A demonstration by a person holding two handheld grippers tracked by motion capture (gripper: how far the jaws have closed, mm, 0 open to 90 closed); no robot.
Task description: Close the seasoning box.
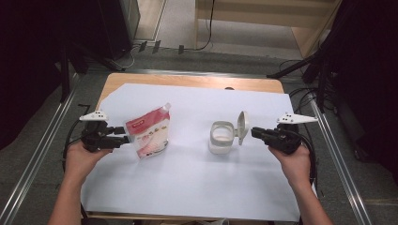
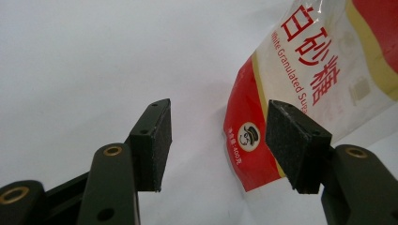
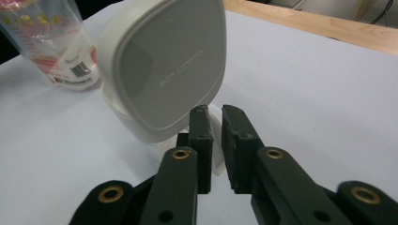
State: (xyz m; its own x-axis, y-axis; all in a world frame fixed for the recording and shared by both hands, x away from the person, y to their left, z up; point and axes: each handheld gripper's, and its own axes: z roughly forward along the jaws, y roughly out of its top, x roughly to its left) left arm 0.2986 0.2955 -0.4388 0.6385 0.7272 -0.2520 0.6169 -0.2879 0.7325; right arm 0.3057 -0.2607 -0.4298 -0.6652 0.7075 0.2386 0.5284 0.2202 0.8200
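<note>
On a wooden table (image 1: pixel 187 80) under white sheet (image 1: pixel 187 178), left hand-held gripper (image 1: pixel 123 136) apart, right hand-held gripper (image 1: pixel 256 132) together, grey floor (image 1: pixel 28 159).

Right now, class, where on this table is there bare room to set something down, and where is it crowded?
Bare: the white sheet in front of the sugar pouch and white container, the strip behind them, and the gap between them. Crowded: beside the pouch at the left tongs, and at the container's raised lid by the right tongs.

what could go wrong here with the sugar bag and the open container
The sugar pouch stands upright and tilted on its narrow base, with the left gripper open beside it and not clamping it, so a nudge might topple it. The container's lid stands flipped up just ahead of the right gripper, whose jaws are nearly shut; a push could slide the light container.
</note>
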